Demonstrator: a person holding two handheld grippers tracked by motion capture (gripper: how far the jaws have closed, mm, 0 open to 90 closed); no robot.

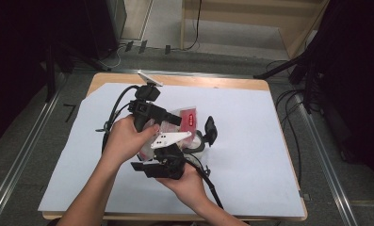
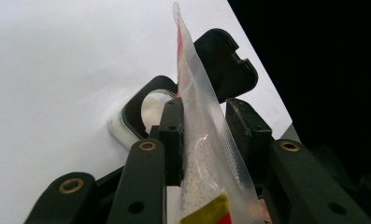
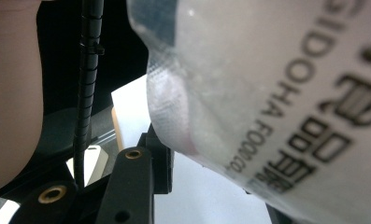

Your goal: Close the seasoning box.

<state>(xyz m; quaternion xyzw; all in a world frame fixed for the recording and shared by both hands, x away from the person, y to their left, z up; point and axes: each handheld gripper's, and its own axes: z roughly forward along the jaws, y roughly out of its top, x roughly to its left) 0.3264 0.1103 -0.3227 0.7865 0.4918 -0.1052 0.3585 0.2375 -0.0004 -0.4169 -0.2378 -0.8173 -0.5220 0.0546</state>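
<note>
A clear plastic bag (image 1: 189, 117) with a red label and pale granules inside is held up over the middle of the table. My left gripper (image 1: 175, 118) reaches in from the left, and in the left gripper view the bag (image 2: 206, 140) fills the gap between its pads, so the gripper (image 2: 204, 126) is shut on it. My right gripper (image 1: 171, 149) comes up from below under its white plate. In the right gripper view the bag (image 3: 267, 93) hangs close to the lens against the left pad (image 3: 162, 158) and hides the other jaw.
A small clear container (image 1: 199, 141) with a black rim sits just right of the bag, its black lid (image 1: 210, 129) flipped open; it also lies beyond the left jaws (image 2: 141, 112). A white sheet (image 1: 250, 155) covers the wooden table (image 1: 250, 84). Cables trail from both grippers.
</note>
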